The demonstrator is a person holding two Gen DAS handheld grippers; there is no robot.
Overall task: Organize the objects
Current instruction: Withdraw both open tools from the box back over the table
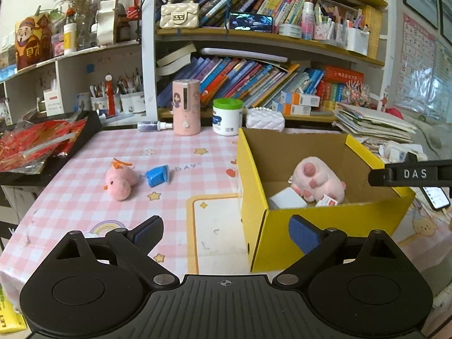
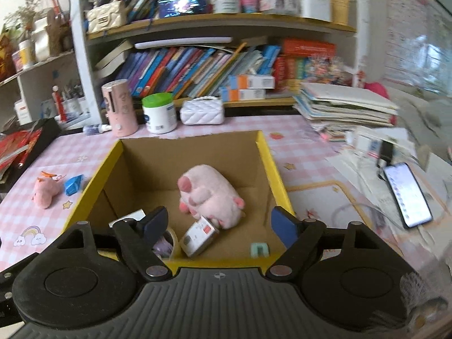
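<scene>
While most of the loose items already lie inside the yellow-walled cardboard box (image 2: 278,182), my sorting looks to be well past its midpoint but not finished. Within the box I see a pink plush paw-shaped toy (image 2: 210,195), a small white carton with a red label (image 2: 199,236) leaning against it, a white flat block (image 1: 286,202), a roll of clear tape (image 2: 169,244) and a little mint-green clip (image 2: 260,250). Left outside, on the pink checked tablecloth (image 1: 84,192), are two pieces well apart from the box's left wall: a small pink plush bird with an orange tuft (image 1: 120,182) lying on its side, and just beside it a small blue plastic box-shaped object (image 1: 156,176), tipped over. The bird is soft and rounded, likely to compress under the pads; the blue piece is hard-edged, and what it is I cannot tell. My left gripper (image 1: 226,236) hangs over the cloth at the box's near left corner — jaws spread wide, nothing between them. My right gripper (image 2: 223,224) is poised above the box's near edge, jaws likewise parted and empty — the carton lies below them, not gripped. By my judgement the bird and the blue piece come next.
</scene>
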